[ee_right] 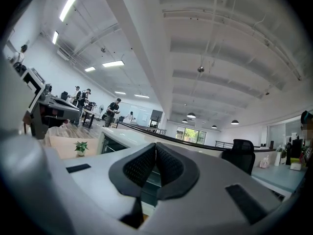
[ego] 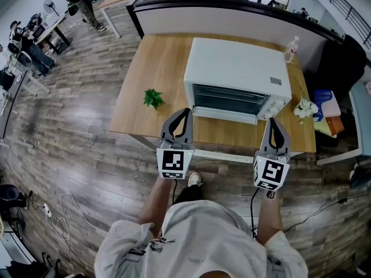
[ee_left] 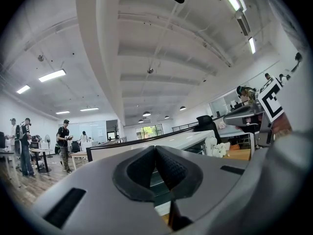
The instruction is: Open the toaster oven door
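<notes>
- Toaster oven [ego: 237, 77]: white and boxy. It sits toward the right half of the wooden worktop [ego: 156, 62], with its front facing the person.
- Glass door [ego: 226, 100]: shut, and it spans most of the front. The control knobs [ego: 278, 106] sit in a column to its right.
- Left gripper [ego: 181, 116]: held just short of the oven's lower left front corner, not touching it. Its jaws are pressed together with nothing between them.
- Right gripper [ego: 273, 123]: held off the front right corner, below the knobs and clear of the oven. Its jaws are also pressed together on nothing.
- Handling, as judged: the body looks like rigid sheet metal and fairly light, so it may slide on the smooth wood if the door is tugged hard.
- The door is probably hinged along its bottom edge and would swing down toward the person. The glass panel is stiff but breakable, so it should not be pushed on.
- Where to grip: the handle bar along the door's upper edge. It is hard to make out from above.
- The jaws must spread first. The bar is likely smooth, so hooking over it or pinching it at mid-length seems safest, with the free gripper bracing the oven top.
- Nearby: a small green plant [ego: 153, 98] to the left, a water bottle [ego: 291, 49] at the back right and white flowers [ego: 304, 109] at the right. All are clear of the door's swing.
</notes>
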`<state>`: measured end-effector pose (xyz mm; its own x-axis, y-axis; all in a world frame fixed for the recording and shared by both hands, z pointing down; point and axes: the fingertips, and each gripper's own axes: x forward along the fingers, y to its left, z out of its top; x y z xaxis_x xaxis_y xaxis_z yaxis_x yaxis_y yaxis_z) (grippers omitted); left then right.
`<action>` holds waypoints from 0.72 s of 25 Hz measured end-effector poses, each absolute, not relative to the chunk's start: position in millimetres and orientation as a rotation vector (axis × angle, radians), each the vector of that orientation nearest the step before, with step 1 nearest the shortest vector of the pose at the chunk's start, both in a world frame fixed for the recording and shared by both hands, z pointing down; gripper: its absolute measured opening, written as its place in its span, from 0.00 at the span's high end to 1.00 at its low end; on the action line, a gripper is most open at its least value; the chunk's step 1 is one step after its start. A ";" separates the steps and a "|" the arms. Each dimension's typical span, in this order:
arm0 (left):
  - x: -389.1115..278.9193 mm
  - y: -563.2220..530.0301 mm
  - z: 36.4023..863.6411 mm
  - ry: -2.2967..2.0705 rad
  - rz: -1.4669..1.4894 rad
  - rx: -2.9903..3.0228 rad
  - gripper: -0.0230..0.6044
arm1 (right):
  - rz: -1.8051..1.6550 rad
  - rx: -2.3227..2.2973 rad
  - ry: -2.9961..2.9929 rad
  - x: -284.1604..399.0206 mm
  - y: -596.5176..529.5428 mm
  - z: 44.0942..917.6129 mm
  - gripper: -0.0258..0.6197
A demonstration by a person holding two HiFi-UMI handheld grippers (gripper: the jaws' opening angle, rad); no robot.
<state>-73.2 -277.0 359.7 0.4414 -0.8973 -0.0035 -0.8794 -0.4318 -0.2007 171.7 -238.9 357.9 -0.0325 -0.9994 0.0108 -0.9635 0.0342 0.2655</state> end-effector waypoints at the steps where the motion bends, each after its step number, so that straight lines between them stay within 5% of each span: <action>1: -73.1 -276.7 360.5 1.568 -0.155 -2.517 0.94 | -0.268 2.036 -2.109 171.6 -238.4 359.6 0.92; 18: -81.3 -275.1 366.8 1.601 -0.153 -2.513 0.94 | -0.262 2.013 -2.109 164.1 -238.8 365.4 0.92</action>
<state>-81.3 -275.1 366.8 0.4224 -0.9064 0.0015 -0.8904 -0.4153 -0.1866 164.1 -238.8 365.4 -0.0419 -0.9986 0.0316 -0.9606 0.0489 0.2736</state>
